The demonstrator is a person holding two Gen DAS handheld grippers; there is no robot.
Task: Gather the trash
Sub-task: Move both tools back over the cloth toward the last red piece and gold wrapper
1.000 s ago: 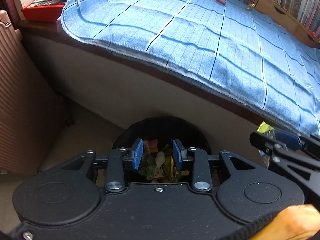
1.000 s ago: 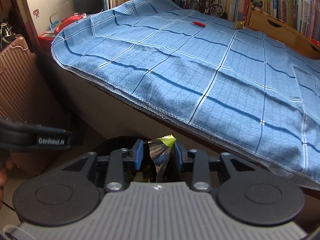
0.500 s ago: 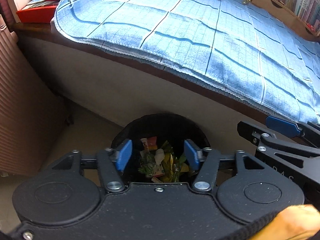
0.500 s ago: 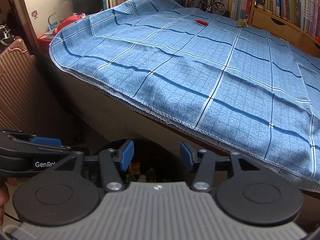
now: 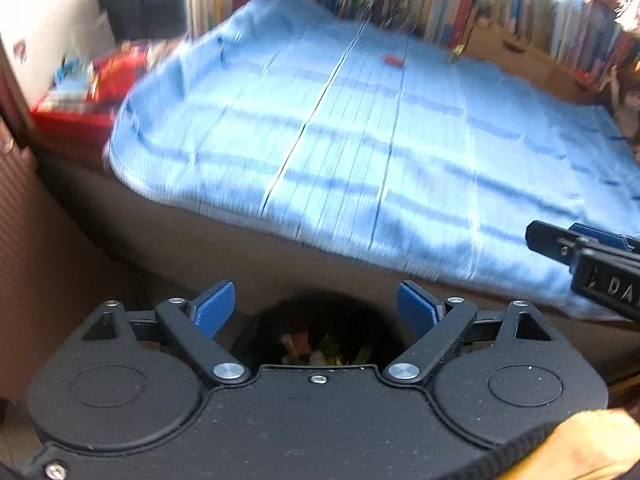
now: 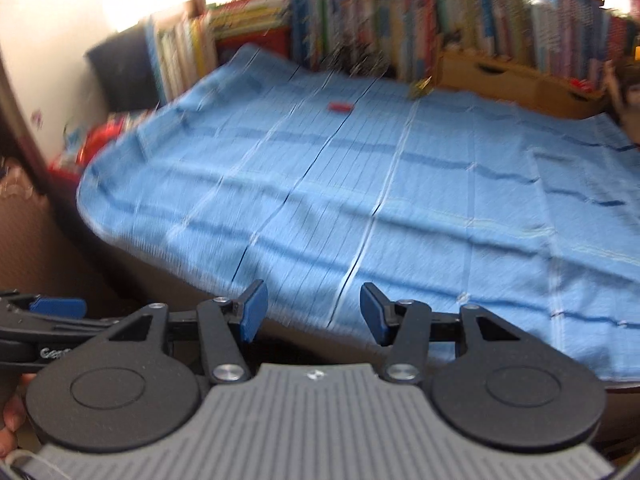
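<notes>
Gaping wide, the left gripper [image 5: 316,308] has just been opening, nothing between its blue pads. Right gripper [image 6: 314,312]: jaws apart, likewise empty. Below the left: black bin [image 5: 256,330] holding wrappers [image 5: 316,350]. Remaining trash: red scrap [image 6: 341,107] far out on the blue bedspread [image 6: 400,200], probably light and crinkly, best pinched across its middle.

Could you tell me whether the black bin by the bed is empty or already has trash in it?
It has trash in it: the left wrist view shows coloured wrappers lying inside the black bin. How full it is cannot be told.
</notes>
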